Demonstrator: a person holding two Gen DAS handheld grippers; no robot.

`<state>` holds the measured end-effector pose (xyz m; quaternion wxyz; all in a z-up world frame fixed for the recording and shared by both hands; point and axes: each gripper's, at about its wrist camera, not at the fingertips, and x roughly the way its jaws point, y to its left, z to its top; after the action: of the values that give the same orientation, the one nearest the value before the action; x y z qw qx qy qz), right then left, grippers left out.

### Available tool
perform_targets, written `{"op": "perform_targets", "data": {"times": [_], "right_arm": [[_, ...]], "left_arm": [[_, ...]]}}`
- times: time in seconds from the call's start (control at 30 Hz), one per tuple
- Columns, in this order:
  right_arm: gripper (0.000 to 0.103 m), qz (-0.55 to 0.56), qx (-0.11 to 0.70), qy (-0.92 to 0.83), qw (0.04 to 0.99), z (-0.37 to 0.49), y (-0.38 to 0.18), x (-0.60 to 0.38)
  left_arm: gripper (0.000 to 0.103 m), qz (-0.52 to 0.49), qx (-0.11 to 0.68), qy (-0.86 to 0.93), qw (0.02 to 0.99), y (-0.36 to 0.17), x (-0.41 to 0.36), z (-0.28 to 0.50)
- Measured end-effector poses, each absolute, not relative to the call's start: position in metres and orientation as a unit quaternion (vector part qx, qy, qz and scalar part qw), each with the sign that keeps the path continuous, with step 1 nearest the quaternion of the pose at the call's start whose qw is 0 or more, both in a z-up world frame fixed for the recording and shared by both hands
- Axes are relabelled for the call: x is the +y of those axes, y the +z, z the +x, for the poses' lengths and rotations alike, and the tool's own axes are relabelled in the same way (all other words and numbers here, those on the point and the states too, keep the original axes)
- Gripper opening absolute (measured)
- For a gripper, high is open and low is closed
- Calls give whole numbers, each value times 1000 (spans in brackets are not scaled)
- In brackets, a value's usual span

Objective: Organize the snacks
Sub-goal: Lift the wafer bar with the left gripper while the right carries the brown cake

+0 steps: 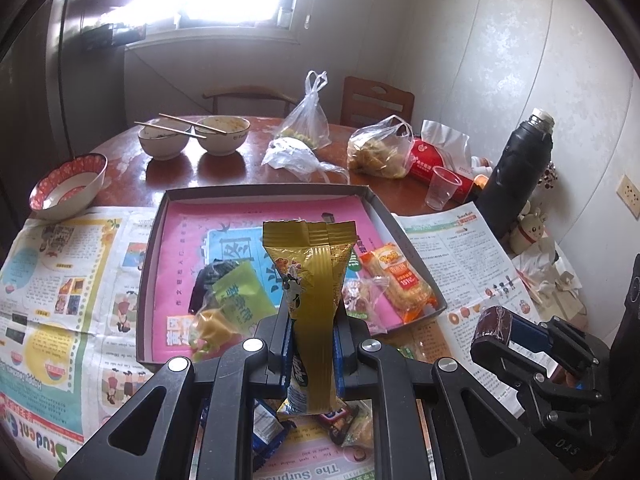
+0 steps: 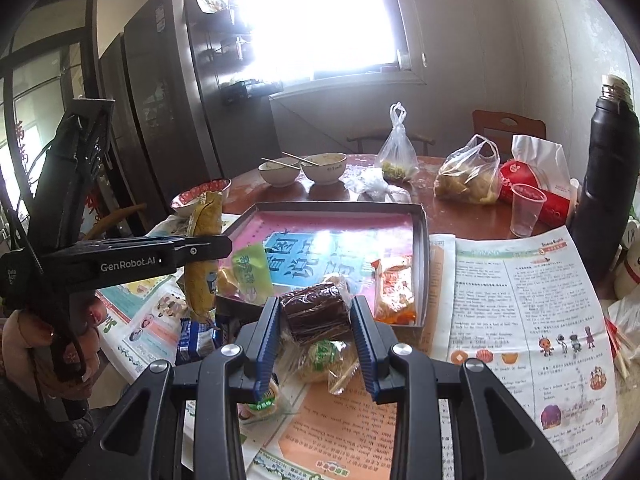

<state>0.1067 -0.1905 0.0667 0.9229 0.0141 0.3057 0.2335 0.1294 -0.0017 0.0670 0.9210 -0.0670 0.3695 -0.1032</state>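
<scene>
2 snacks clamped, gold packet [image 1: 316, 300] between left jaws, brown roll [image 2: 314, 312] between right jaws

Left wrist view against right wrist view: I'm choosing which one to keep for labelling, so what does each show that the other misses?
Only the left wrist view shows the gold snack packet's printed back seam in the left gripper.

Only the right wrist view shows the person's hand and the tall dark fridge.

Both show the shallow grey tray with pink lining, the dark brown wrapped cake in the right gripper, and the black flask.
</scene>
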Motion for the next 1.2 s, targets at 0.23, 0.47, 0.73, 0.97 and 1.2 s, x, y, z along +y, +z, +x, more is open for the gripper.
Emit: {"op": "perform_targets", "data": {"times": [0.23, 0.47, 0.73, 0.97, 1.2], "right_arm": [[36, 19, 310, 239, 920, 120, 68, -185], [36, 28, 301, 243, 922, 130, 81, -183], [36, 31, 295, 245, 923, 142, 90, -180], [36, 33, 298, 245, 922, 149, 87, -175], [36, 37, 295, 241, 924, 153, 90, -178]], "left_arm": [[16, -68, 369, -102, 921, 71, 1, 139], [16, -65, 364, -107, 923, 78, -2, 145], [16, -63, 358, -108, 925, 84, -1, 149], [16, -61, 358, -114, 925, 84, -4, 159], [16, -59, 364, -114, 922, 79, -7, 168]]}}
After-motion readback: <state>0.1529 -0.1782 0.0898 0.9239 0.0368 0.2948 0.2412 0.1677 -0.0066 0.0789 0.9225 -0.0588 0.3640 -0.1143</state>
